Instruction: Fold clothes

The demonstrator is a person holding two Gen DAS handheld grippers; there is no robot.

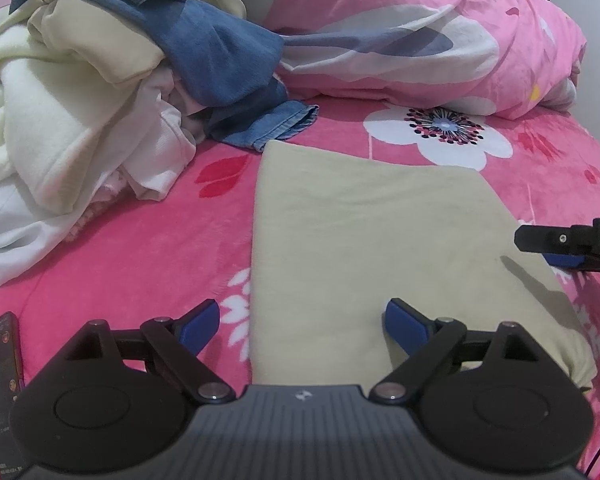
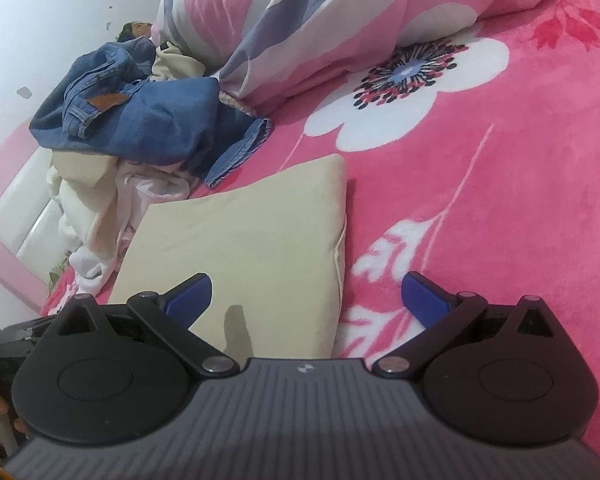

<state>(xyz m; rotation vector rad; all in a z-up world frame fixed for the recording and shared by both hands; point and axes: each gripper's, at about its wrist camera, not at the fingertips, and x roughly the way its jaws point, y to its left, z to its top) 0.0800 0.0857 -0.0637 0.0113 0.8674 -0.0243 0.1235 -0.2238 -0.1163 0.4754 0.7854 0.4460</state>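
The left gripper (image 1: 302, 320) has its jaws spread wide and released, with nothing between them. One blue pad (image 1: 405, 325) sits over the near edge of the folded beige garment (image 1: 364, 248); the other pad sits over the pink floral bedspread (image 1: 140, 240) just beside the garment's left edge. A dark phone (image 1: 0, 364) lies on the bedspread at the lower left corner of the left wrist view.

The right gripper (image 2: 306, 300) also has its jaws released and wide apart, empty. In the right wrist view its left pad (image 2: 190, 300) is over the near part of the folded beige garment (image 2: 252, 240), and its right pad is over the bedspread (image 2: 500, 220). In the left wrist view the right gripper (image 1: 556, 248) enters from the right edge, near the garment's right side; contact with the cloth cannot be determined.

The folded beige garment lies flat on the bed as a smooth rectangle, directly ahead of both grippers.

Beyond it, to the left, is a pile of unfolded clothes (image 1: 80, 120): cream and white items at the bottom, blue denim jeans (image 1: 220, 60) on top, one denim leg hem reaching almost to the garment's far left corner.

Farthest back, a bunched pink quilt (image 1: 420, 40) with grey and white shapes lies across the bed.
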